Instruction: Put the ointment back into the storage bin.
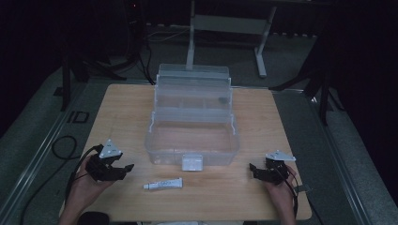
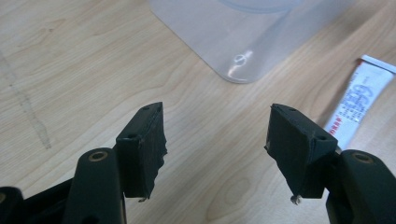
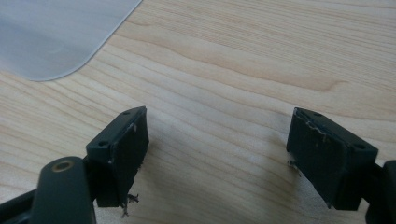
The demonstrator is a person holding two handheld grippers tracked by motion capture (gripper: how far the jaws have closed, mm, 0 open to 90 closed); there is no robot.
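Table [image 1: 122, 108] of pale wood lies under everything, with dark floor around it. Box [image 1: 192, 140] comes next in size: clear plastic, open, its lid raised at the far side and a divided tray stepped up behind the deep lower tub, a white latch on the near wall. It stands at the middle of the table, between my two hands and a little farther off than both.

My left gripper [image 1: 123, 169] I hold near the table's near-left corner, jaws pointing right toward the tube. Its jaws stand wide apart with nothing between them; in the left gripper view I see bare wood in the gap, a rounded corner of the box beyond, and the tube [image 2: 358, 106] just past the right-hand jaw, not touching it.

My right gripper [image 1: 255, 170] I hold near the near-right corner, well apart from the box. Its jaws too are spread, empty, over bare wood.

Tube [image 1: 163, 184], white with small print, lies flat on the table just in front of the box's latch, between my grippers and closer to the left one.
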